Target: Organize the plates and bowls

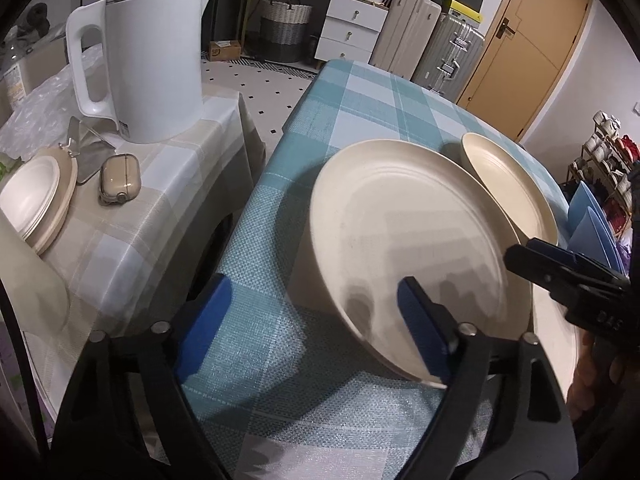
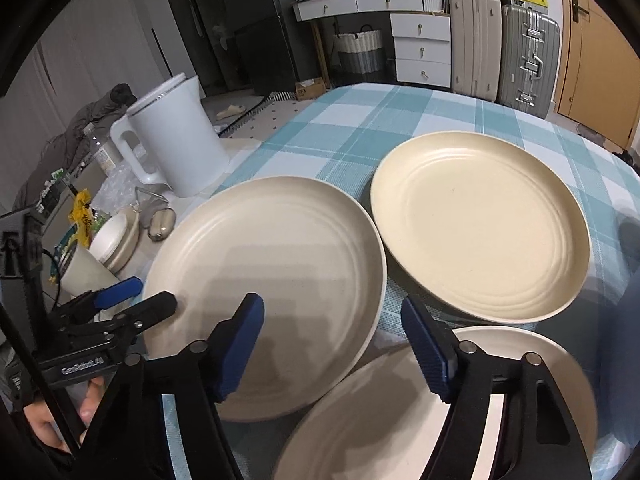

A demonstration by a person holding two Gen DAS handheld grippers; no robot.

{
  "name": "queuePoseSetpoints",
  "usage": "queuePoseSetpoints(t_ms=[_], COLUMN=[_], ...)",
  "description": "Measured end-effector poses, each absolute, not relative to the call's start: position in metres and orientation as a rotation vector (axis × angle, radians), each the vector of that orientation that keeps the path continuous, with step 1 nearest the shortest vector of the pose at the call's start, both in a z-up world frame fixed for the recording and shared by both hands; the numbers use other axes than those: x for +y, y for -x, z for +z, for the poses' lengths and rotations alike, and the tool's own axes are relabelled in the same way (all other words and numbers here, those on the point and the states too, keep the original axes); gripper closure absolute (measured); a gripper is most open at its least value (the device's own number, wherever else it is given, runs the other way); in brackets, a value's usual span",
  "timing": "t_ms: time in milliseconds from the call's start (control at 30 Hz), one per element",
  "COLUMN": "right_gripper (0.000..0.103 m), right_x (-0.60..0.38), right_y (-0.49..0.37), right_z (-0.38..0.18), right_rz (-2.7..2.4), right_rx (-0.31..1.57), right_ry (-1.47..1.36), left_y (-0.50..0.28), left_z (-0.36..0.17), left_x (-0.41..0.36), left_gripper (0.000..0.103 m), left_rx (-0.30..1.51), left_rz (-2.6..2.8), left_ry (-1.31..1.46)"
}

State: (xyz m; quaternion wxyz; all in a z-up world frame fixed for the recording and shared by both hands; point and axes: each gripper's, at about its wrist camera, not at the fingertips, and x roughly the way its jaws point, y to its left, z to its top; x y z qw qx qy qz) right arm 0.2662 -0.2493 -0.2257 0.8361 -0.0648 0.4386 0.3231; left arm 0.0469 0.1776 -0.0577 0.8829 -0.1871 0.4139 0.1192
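Note:
Three cream plates lie on the teal checked tablecloth point(image 2: 360, 120). The left plate point(image 2: 272, 280) point(image 1: 400, 240) overlaps the rim of the nearest plate point(image 2: 380, 420) point(image 1: 554, 332). A third plate point(image 2: 480, 224) point(image 1: 508, 184) sits farther back. My left gripper point(image 1: 316, 320) point(image 2: 136, 300) is open astride the left plate's left rim, one finger over the plate and one over the cloth. On the opposite rim of the same plate my right gripper point(image 2: 332, 352) point(image 1: 524, 258) is also open, with its pads clear of the rim.
A side table with a beige cloth point(image 1: 120, 240) stands left, carrying a white kettle point(image 1: 152, 60), a stack of small bowls point(image 1: 36, 200) and an earbud case point(image 1: 120, 180). Blue plates point(image 1: 592, 228) stand at the right edge. Suitcases and drawers line the far wall.

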Motion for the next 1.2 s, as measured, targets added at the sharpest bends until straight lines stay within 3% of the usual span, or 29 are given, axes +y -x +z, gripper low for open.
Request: queuePoseSetpoints(t_ms=[133,633,1200], right_gripper=[0.049,0.083,0.086], right_x=[-0.2462,-0.2512,-0.2484], right_y=[-0.2683,-0.2737,-0.2685], right_z=[-0.2306,-0.2313,-0.2278], right_rz=[0.678,0.591,0.582], right_rx=[0.939,0.951,0.936], right_ry=[0.156,0.18,0.199], left_y=[-0.0461,-0.0469,-0.0427], left_z=[-0.0575,-0.0585,-0.0509], left_x=[0.1782,0.1759,0.1712], left_gripper=[0.035,0.085,0.085], left_rx=[0.857,0.852,0.834], left_rz=[0.248,0.179,0.208], left_ry=[0.394,0.436,0.392])
